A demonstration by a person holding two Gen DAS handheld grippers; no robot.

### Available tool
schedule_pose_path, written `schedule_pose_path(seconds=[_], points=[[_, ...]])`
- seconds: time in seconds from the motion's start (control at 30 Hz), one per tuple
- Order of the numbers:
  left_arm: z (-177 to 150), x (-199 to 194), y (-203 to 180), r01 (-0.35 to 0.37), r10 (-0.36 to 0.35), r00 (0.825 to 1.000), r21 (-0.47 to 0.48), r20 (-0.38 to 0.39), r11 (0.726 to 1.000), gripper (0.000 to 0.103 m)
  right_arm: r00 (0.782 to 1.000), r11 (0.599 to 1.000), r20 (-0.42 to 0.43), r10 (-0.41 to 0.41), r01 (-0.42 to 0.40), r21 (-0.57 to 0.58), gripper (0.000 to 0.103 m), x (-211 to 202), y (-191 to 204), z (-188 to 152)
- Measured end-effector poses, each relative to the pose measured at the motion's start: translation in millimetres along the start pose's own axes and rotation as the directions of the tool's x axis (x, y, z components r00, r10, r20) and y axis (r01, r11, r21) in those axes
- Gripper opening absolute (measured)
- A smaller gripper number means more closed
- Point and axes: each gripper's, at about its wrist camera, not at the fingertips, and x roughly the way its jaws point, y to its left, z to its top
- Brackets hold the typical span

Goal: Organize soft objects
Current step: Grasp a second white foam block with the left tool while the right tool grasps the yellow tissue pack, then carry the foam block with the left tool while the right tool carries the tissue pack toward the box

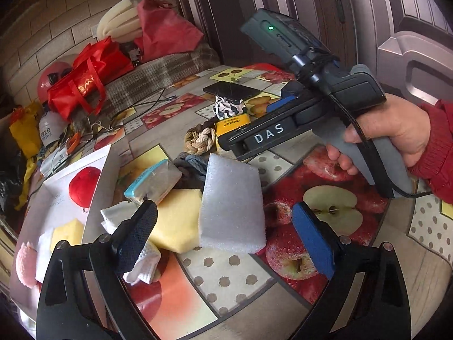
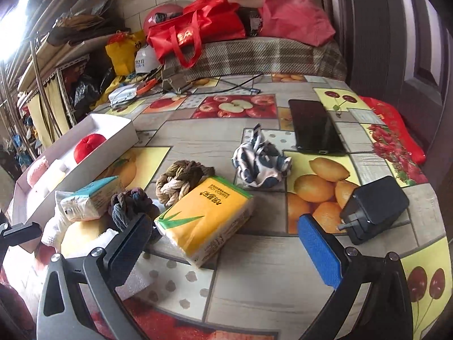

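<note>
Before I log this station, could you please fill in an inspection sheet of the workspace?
Surface: fruit-print tablecloth.
Job's things: white box holding red ball; outside it, white foam, yellow sponge, tissue pack, rope knot, patterned cloth.
Clutter: phone, charger.
Grippers: left hand-held gripper open; right hand-held gripper open.
Cables: black cable.
Surroundings: red bag, door.

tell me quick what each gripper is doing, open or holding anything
left gripper: open, holding nothing; white foam block sits between its fingers, untouched.
right gripper: open, empty, over the yellow tissue pack.
</note>
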Motion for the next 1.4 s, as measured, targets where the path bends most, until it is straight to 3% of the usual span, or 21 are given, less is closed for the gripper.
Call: schedule_pose_path(seconds=[0.1,0.17,0.23,0.3,0.33,0.5,0.7,0.8,1.0,1.07,1.4], points=[[4,15,-6,-0.034,0.036,0.999,0.046,-0.035,0.998,0.092,0.995,0.999,-0.097,-0.030,0.027,-0.028,0.100,21,5,3],[6,25,-10,-0.055,0.060,0.996,0.073,-0.066,0.996,0.091,0.994,0.999,-0.099,-0.037,0.033,-0.035,0.098,22,6,3],[6,37,-11,-0.056,0.066,0.991,0.089,-0.118,0.994,0.069,0.995,0.998,-0.087,-0.055,0.052,-0.034,0.077,19,5,2],[4,38,-9,-0.058,0.067,0.990,0.077,-0.125,0.995,0.057,0.997,0.999,-0.067,-0.038,0.037,-0.016,0.059,15,2,2],[3,37,-6,-0.058,0.066,0.990,0.061,-0.123,0.996,0.052,0.998,1.000,-0.063,-0.027,0.027,-0.002,0.059,14,-2,1],[3,25,6,-0.023,0.023,0.998,-0.004,-0.065,1.000,0.052,1.000,0.997,-0.016,-0.007,0.008,0.079,0.057,4,-15,2],[3,0,9,-0.040,0.042,0.997,-0.025,0.061,0.999,0.052,0.988,0.995,0.152,-0.041,0.027,0.093,0.057,-28,-16,-1],[1,-14,13,-0.070,0.077,0.989,-0.059,0.127,0.996,0.052,0.967,0.996,0.247,-0.065,0.046,0.081,0.057,-45,-12,-4],[-6,-37,30,-0.124,0.158,0.963,-0.160,0.219,0.979,0.052,0.905,0.994,0.410,-0.111,0.101,0.045,0.057,-74,1,-13],[-9,-42,36,-0.132,0.174,0.958,-0.189,0.227,0.973,0.052,0.896,0.993,0.429,-0.113,0.115,0.023,0.057,-78,8,-15],[-25,-55,58,-0.155,0.230,0.945,-0.298,0.233,0.942,0.052,0.890,0.995,0.449,-0.083,0.102,-0.017,0.057,-83,32,-23]])
